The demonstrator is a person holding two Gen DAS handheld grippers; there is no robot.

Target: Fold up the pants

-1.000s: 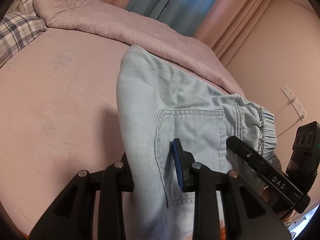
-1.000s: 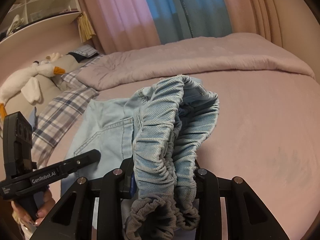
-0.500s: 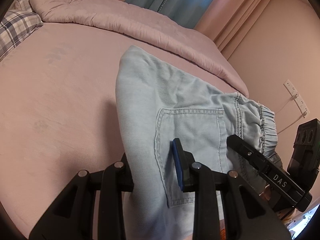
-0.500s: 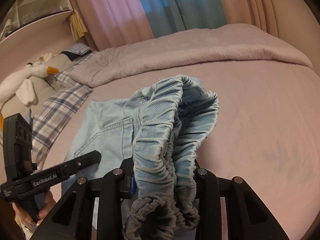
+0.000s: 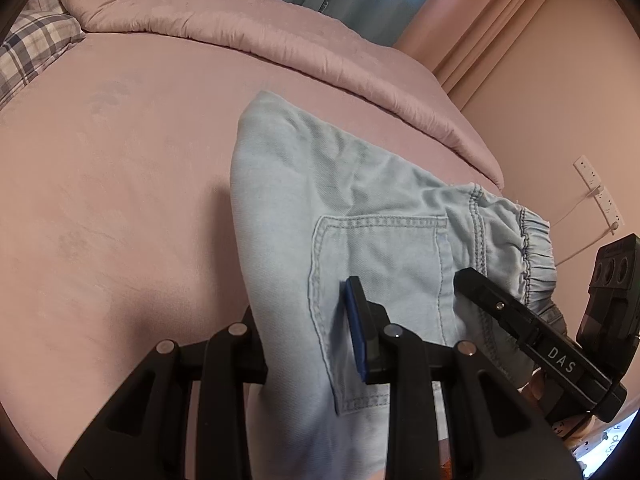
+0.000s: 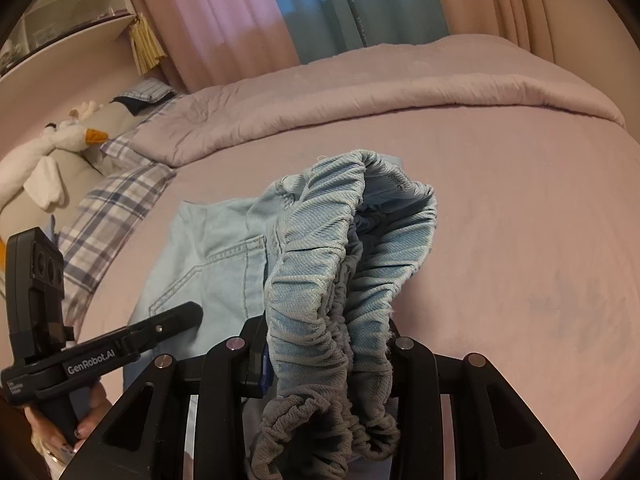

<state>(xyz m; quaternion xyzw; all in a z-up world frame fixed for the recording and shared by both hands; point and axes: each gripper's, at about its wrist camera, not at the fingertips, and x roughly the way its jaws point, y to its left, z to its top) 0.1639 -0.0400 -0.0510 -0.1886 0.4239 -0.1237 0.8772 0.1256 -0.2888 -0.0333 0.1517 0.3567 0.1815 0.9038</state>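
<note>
We read "DAS" on our right gripper (image 5: pixel 516 312) and "GenRobot.AI" on our left gripper (image 6: pixel 304 344) — both clamp the pants (image 5: pixel 360 200); bare bed (image 5: pixel 120 200) lies leftward.

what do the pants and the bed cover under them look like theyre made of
The pants: most likely light-blue cotton denim, washed and matte, judging by the diagonal twill weave, the double topstitching round the back pocket and the gathered elastic waistband.
The bed cover: a pink, soft matte fabric, perhaps brushed or velvety, since darker rubbed patches show on it; the exact fibre cannot be told.
</note>
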